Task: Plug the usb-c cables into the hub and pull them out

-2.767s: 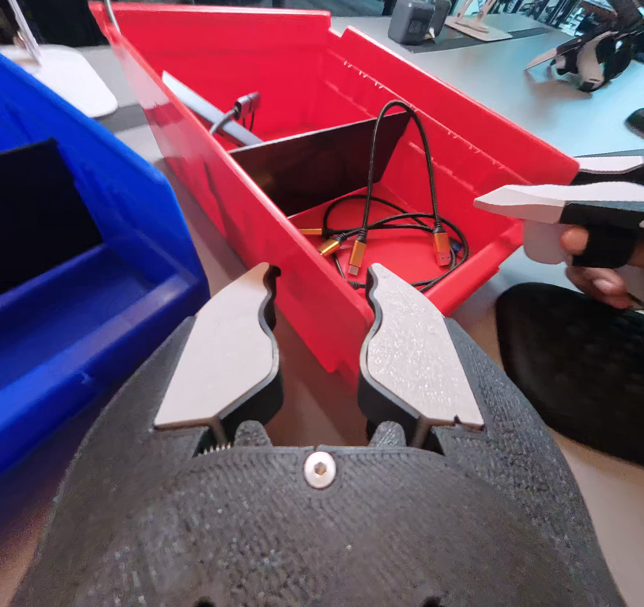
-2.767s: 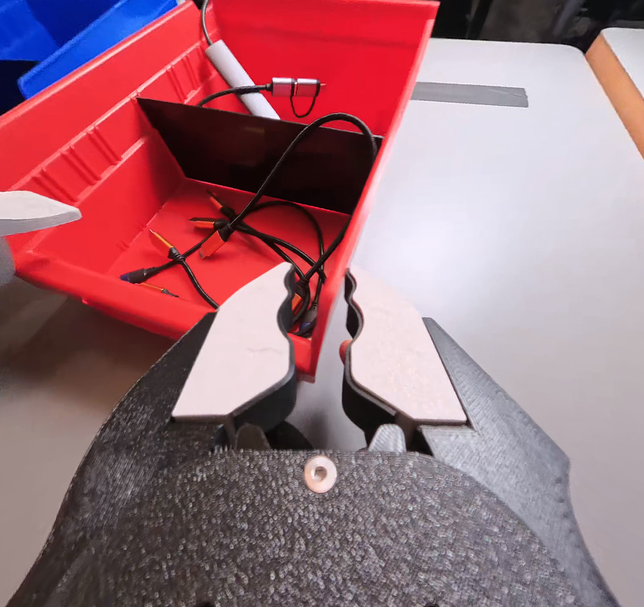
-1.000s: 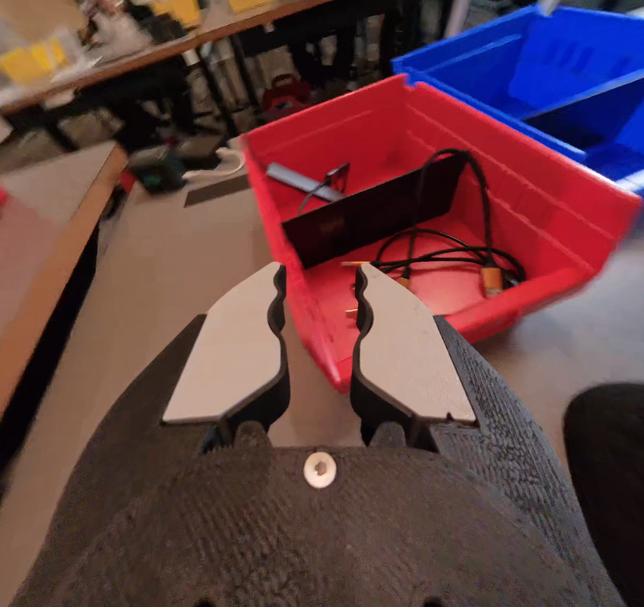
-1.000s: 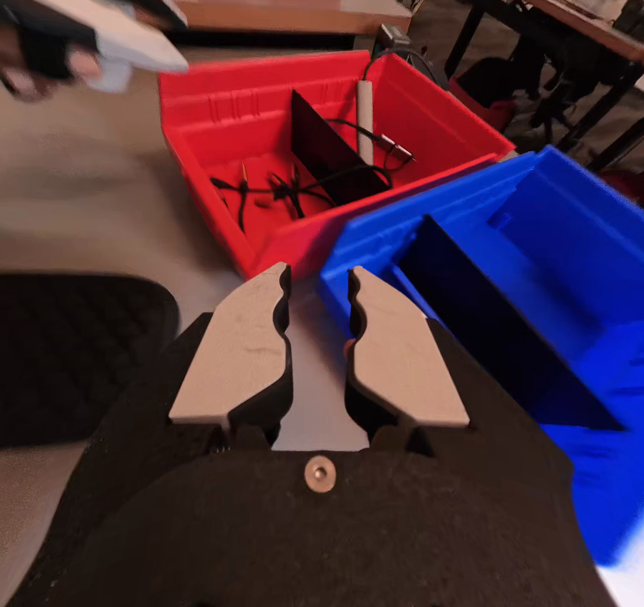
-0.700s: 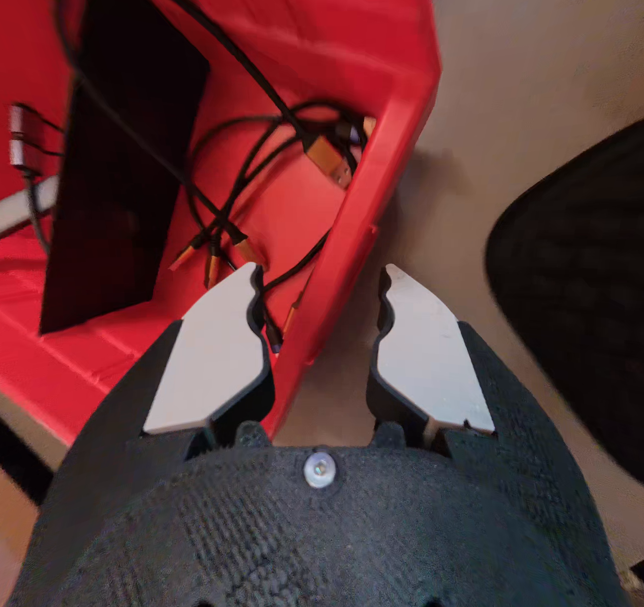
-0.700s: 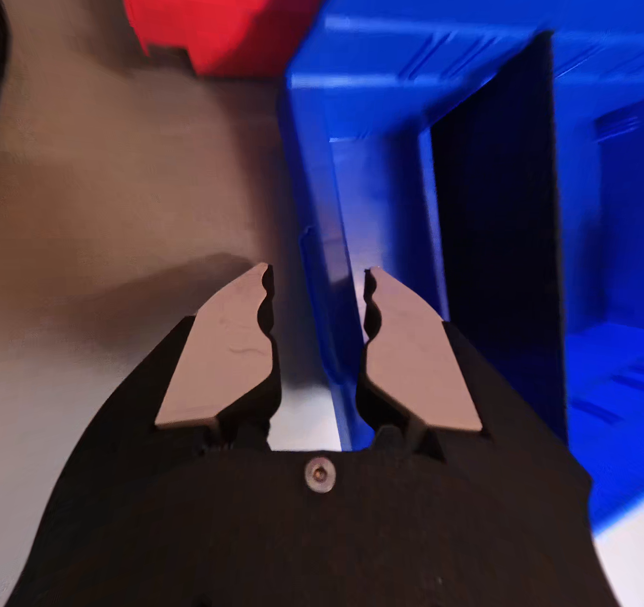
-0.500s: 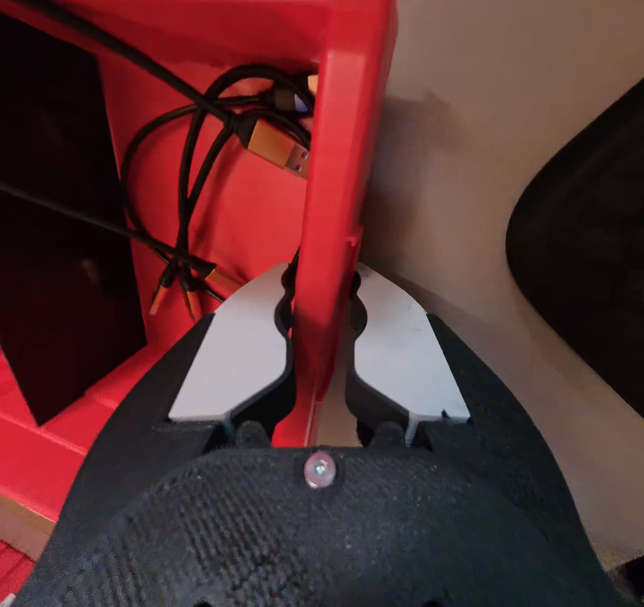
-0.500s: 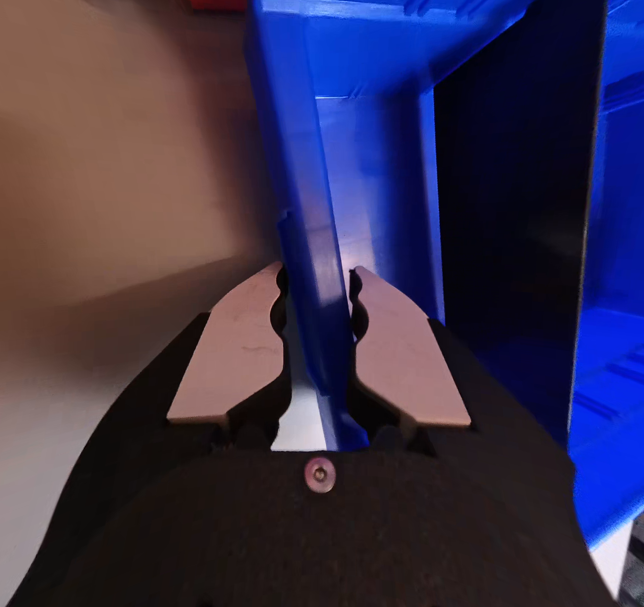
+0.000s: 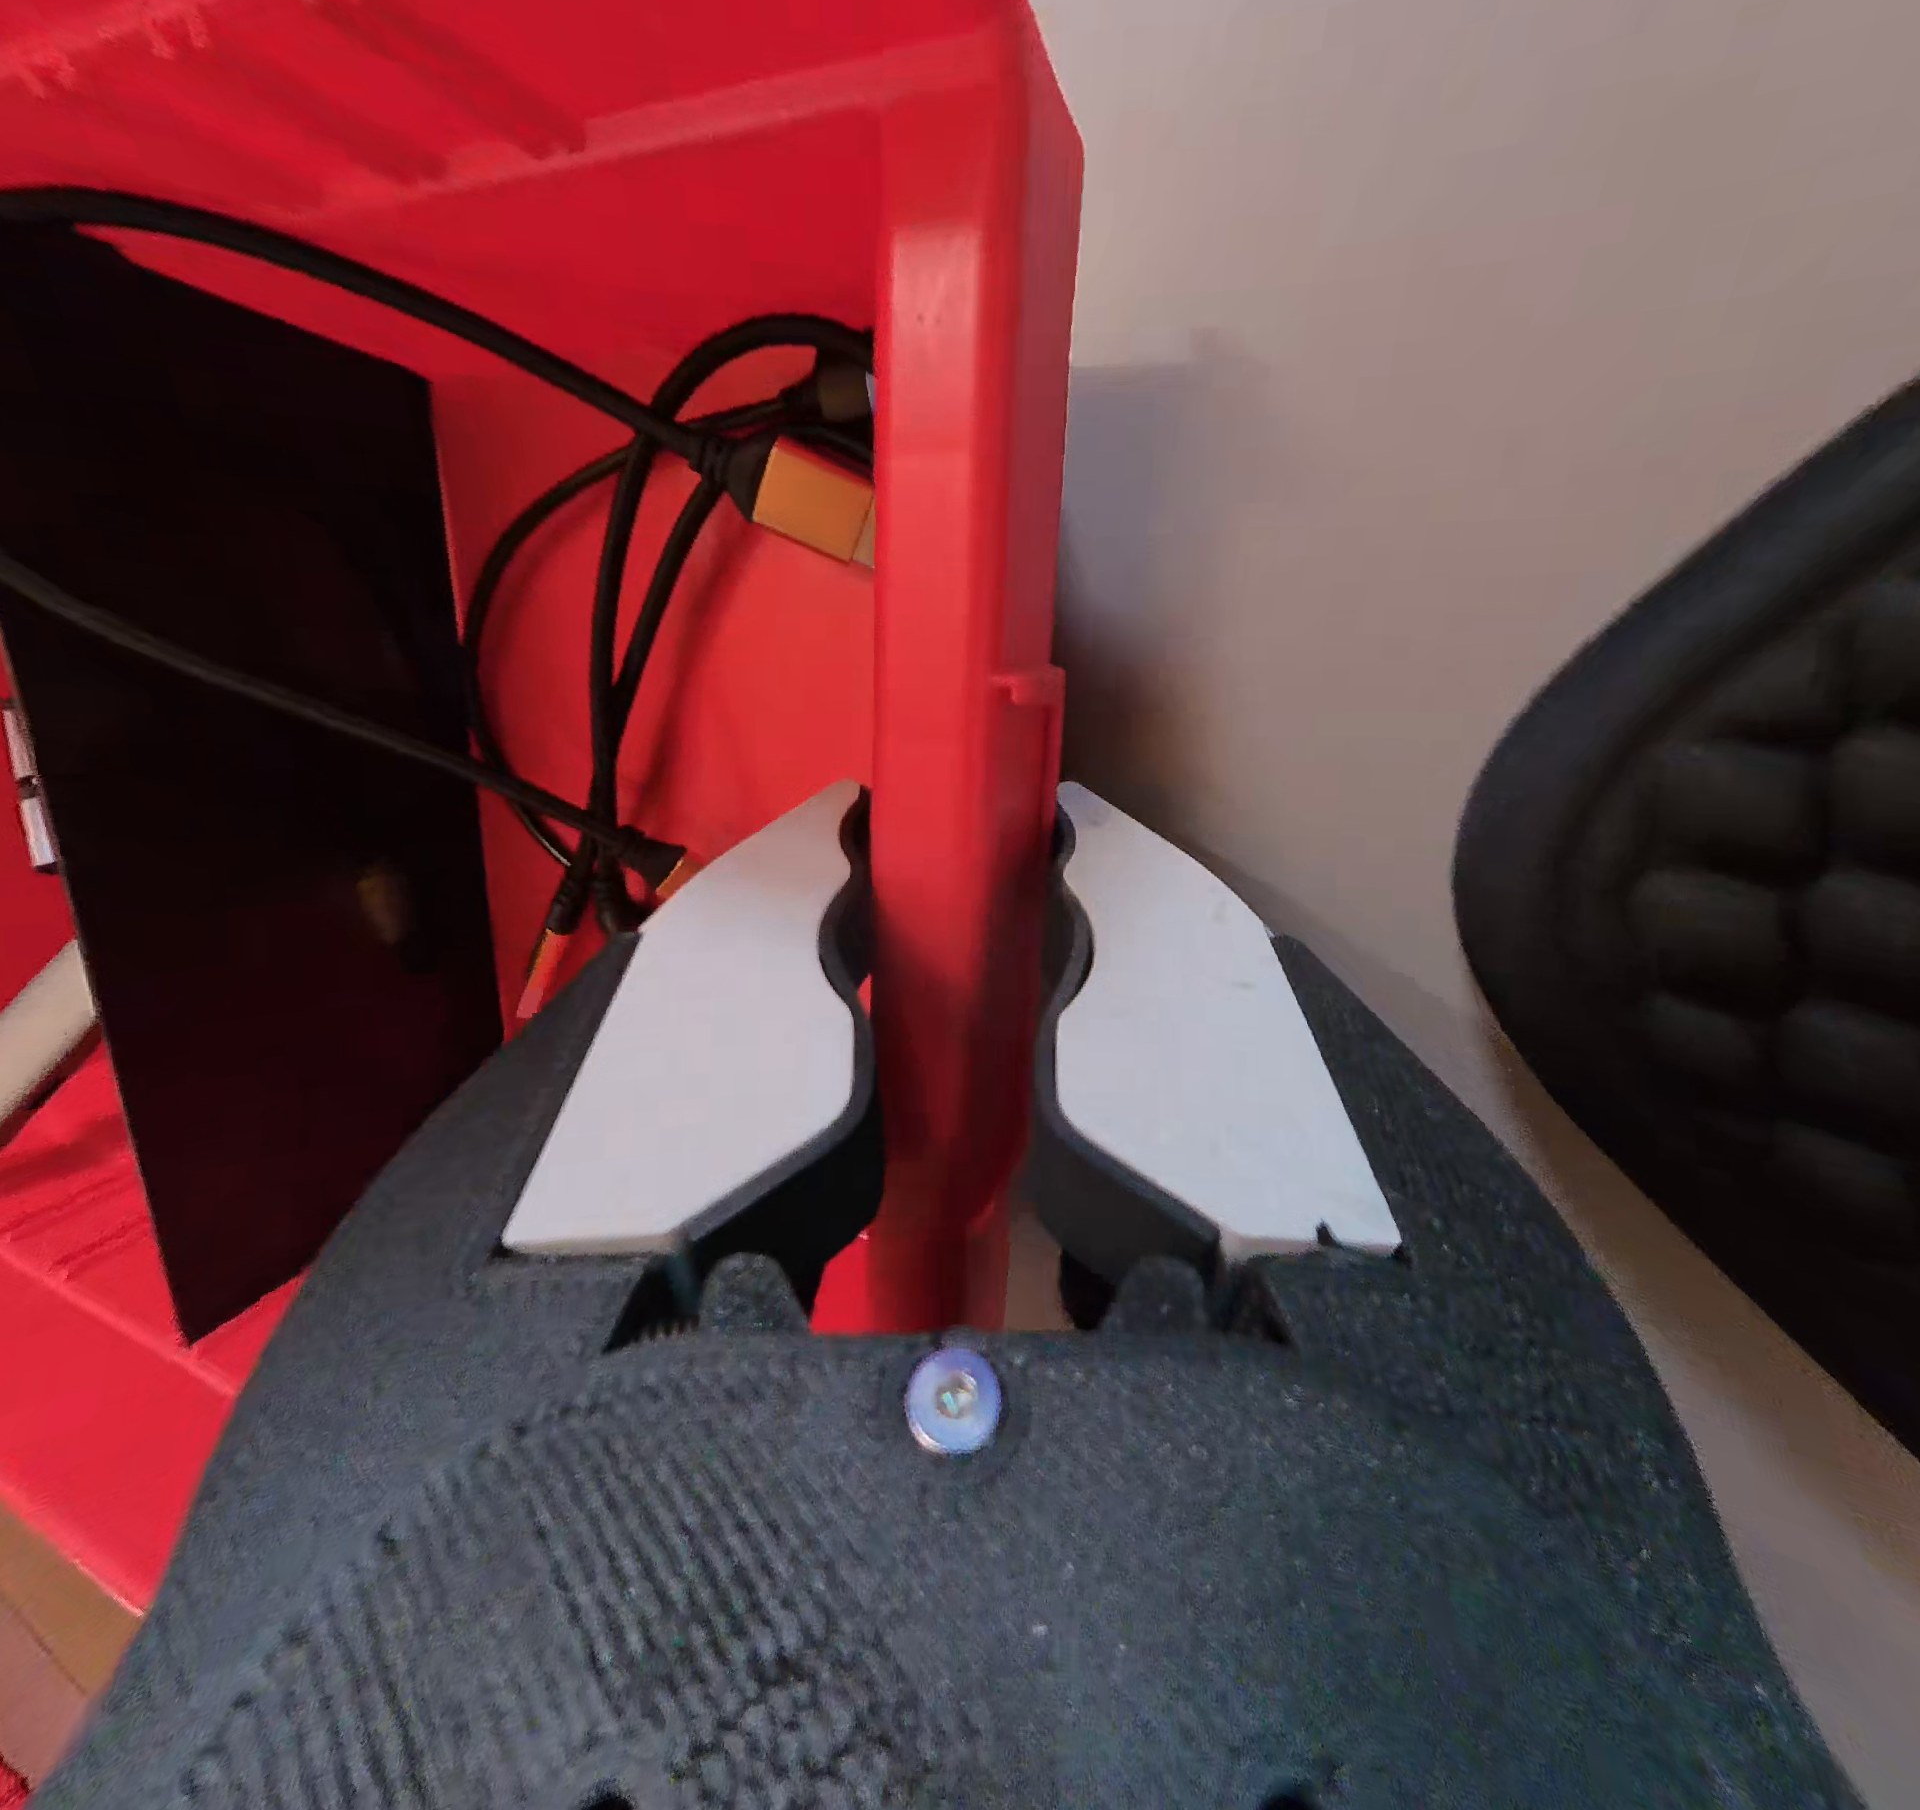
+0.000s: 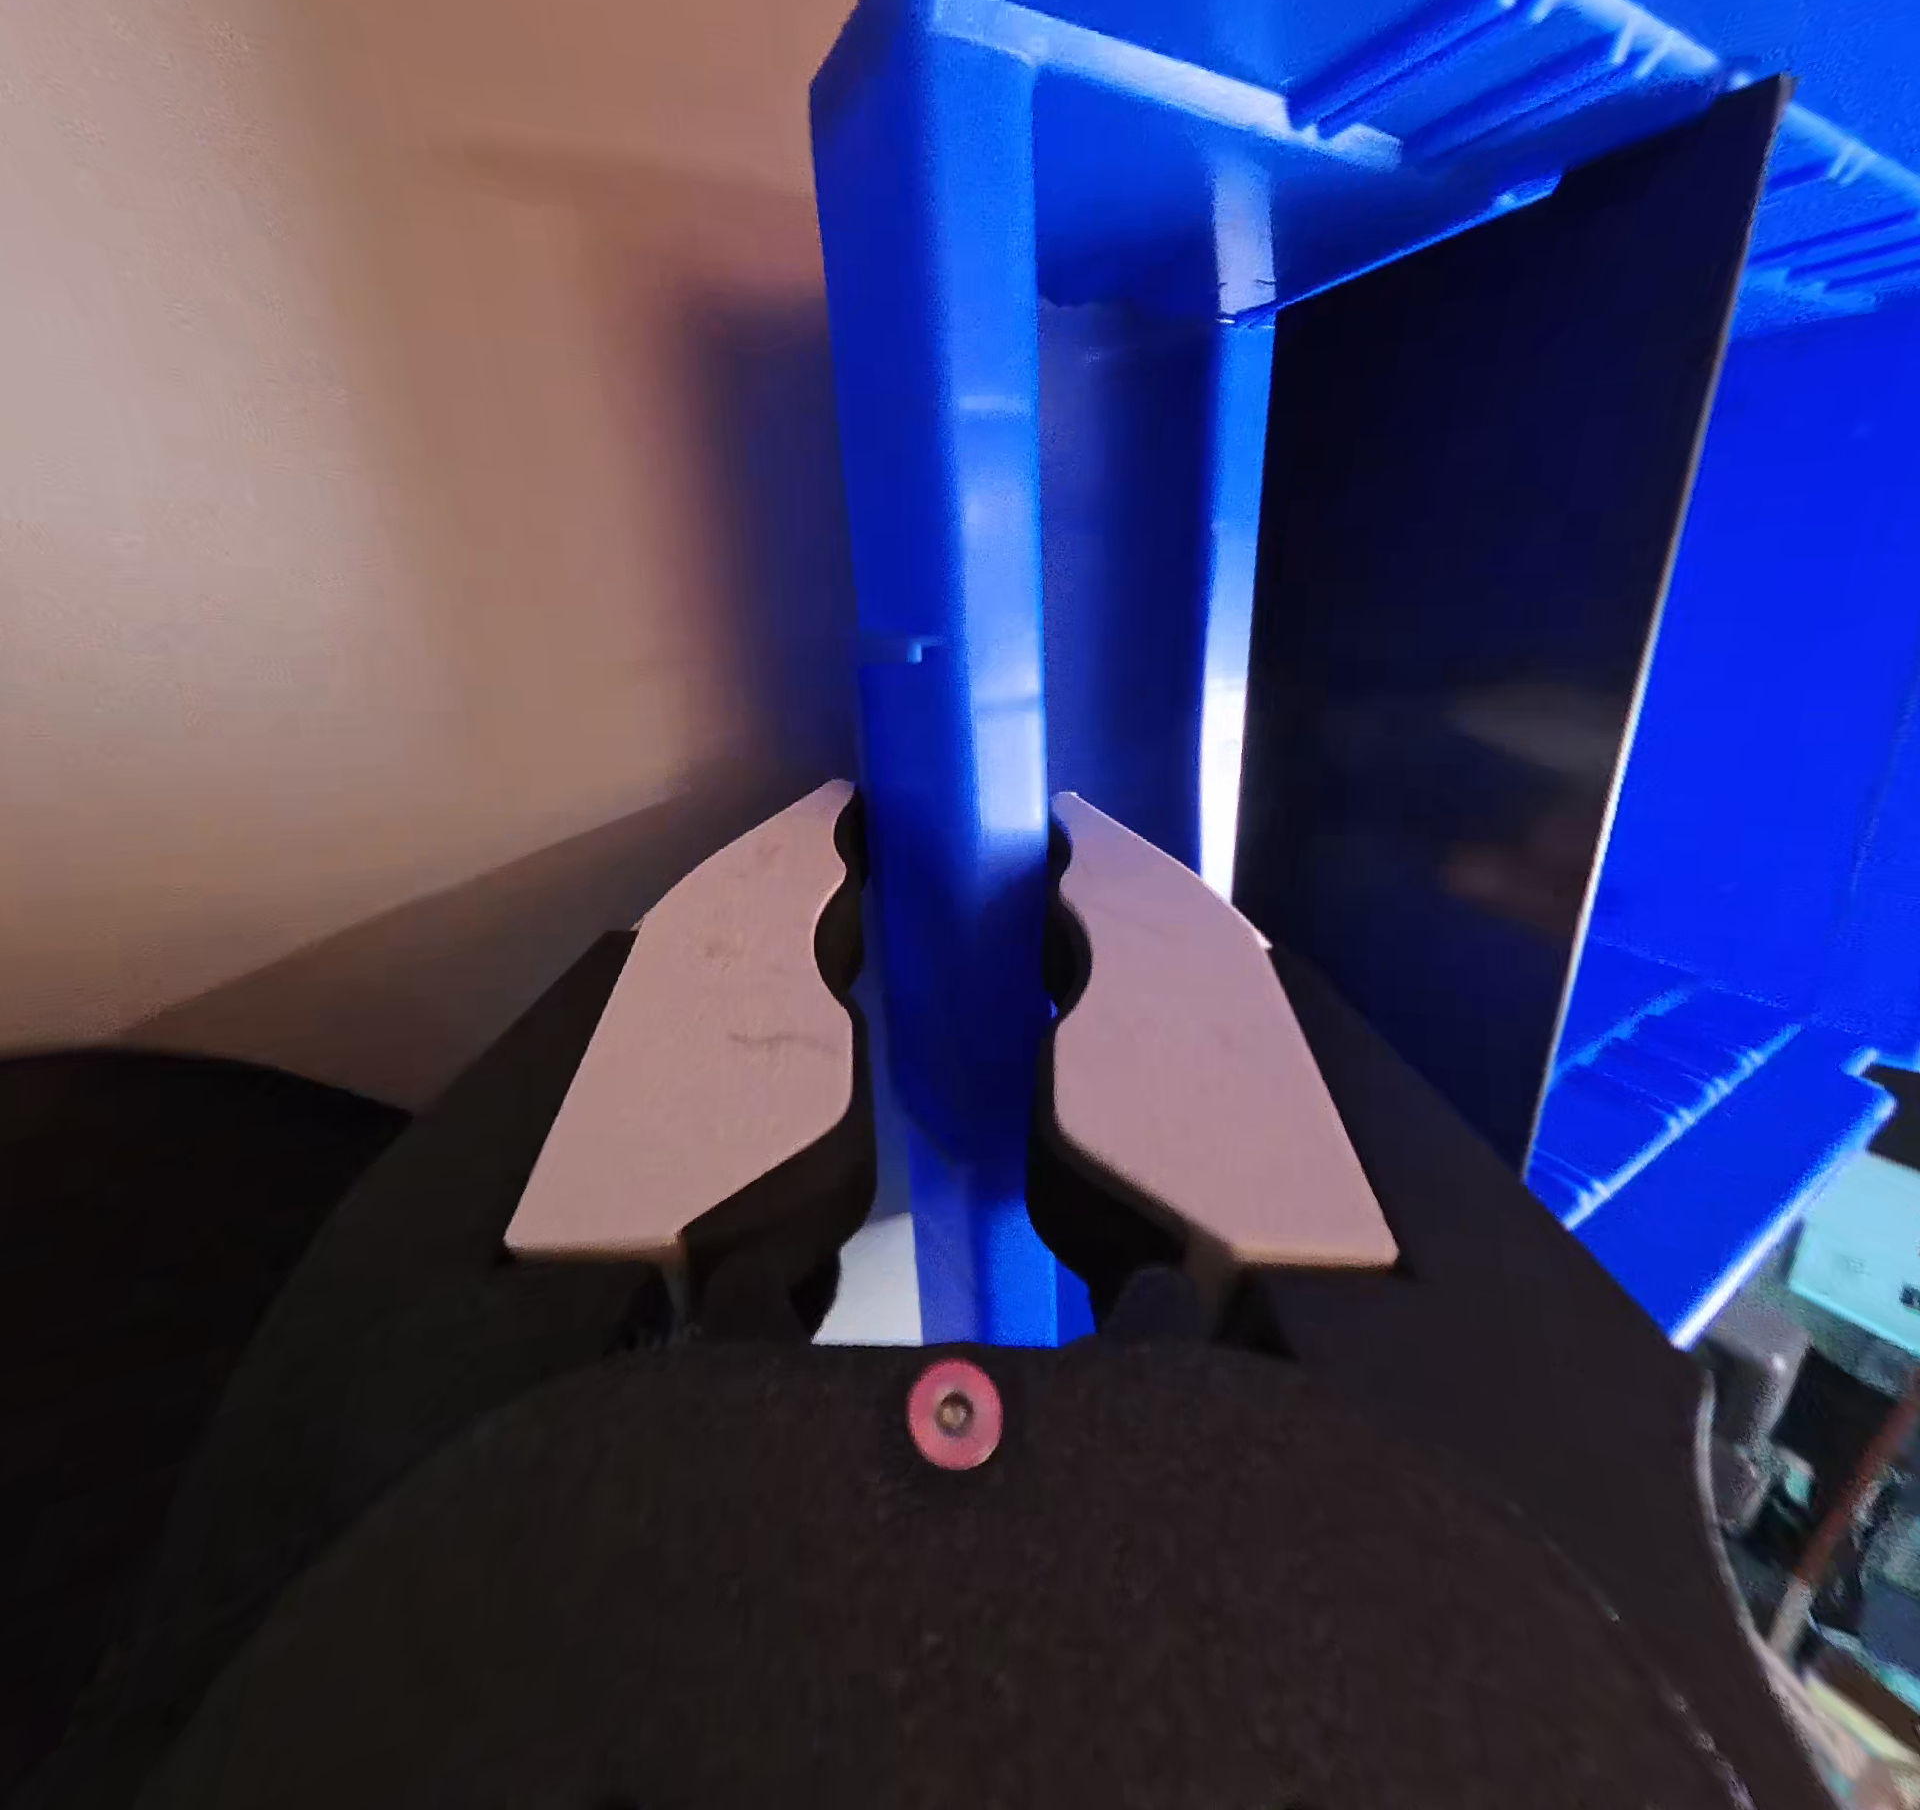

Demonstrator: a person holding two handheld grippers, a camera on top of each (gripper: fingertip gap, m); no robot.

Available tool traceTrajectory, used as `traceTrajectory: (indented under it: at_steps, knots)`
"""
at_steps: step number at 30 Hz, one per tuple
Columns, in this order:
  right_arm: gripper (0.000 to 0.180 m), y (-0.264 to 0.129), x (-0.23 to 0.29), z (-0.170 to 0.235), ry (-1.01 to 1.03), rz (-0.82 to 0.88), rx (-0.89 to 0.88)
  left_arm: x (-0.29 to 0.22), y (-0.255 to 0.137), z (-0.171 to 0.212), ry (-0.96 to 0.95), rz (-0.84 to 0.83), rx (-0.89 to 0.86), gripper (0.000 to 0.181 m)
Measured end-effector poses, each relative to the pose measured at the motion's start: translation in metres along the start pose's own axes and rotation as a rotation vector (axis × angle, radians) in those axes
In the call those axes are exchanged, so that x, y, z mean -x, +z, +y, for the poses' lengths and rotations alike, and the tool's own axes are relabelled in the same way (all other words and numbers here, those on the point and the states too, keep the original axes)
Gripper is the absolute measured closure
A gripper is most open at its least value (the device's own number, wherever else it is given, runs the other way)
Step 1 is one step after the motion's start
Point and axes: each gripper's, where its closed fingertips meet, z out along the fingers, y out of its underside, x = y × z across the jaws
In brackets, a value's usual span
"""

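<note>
My left gripper (image 9: 956,815) is shut on the front wall of the red bin (image 9: 966,534). Inside that bin lie black cables (image 9: 623,555) with orange plugs (image 9: 810,513), in front of a black divider (image 9: 239,773). A small silver piece (image 9: 26,794) shows at the far left edge behind the divider; I cannot tell what it is. My right gripper (image 10: 951,810) is shut on the front wall of the blue bin (image 10: 935,410). The blue bin holds a black divider (image 10: 1475,597), and nothing else shows in it.
A black padded mat (image 9: 1714,929) lies on the grey table (image 9: 1455,254) right of the red bin; it also shows in the right wrist view (image 10: 156,1241) at the lower left. The table edge and clutter below it (image 10: 1829,1397) show at the right.
Both grippers swung from pointing across the bins to looking down on their front walls, then shut on them: left on the red bin, right on the blue bin.
</note>
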Motion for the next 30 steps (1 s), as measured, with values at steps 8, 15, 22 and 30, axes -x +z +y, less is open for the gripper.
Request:
traceTrajectory:
  at_steps: [8, 15, 22, 30]
  knots:
    - [0.151, 0.029, -0.068, 0.048, 0.026, -0.001, 0.051, 0.048, 0.026, -0.016, -0.022, -0.006, 0.007, 0.151]
    - [0.151, 0.038, -0.082, 0.051, 0.014, -0.016, 0.046, 0.076, 0.04, -0.021, -0.047, -0.006, 0.016, 0.151]
    - [0.145, 0.02, -0.087, 0.032, 0.151, -0.007, -0.101, 0.078, 0.041, -0.022, -0.047, -0.031, 0.001, 0.15]
    - [0.14, -0.06, -0.092, -0.054, 0.472, 0.038, -0.661, 0.087, 0.04, -0.023, -0.087, -0.108, -0.026, 0.137]
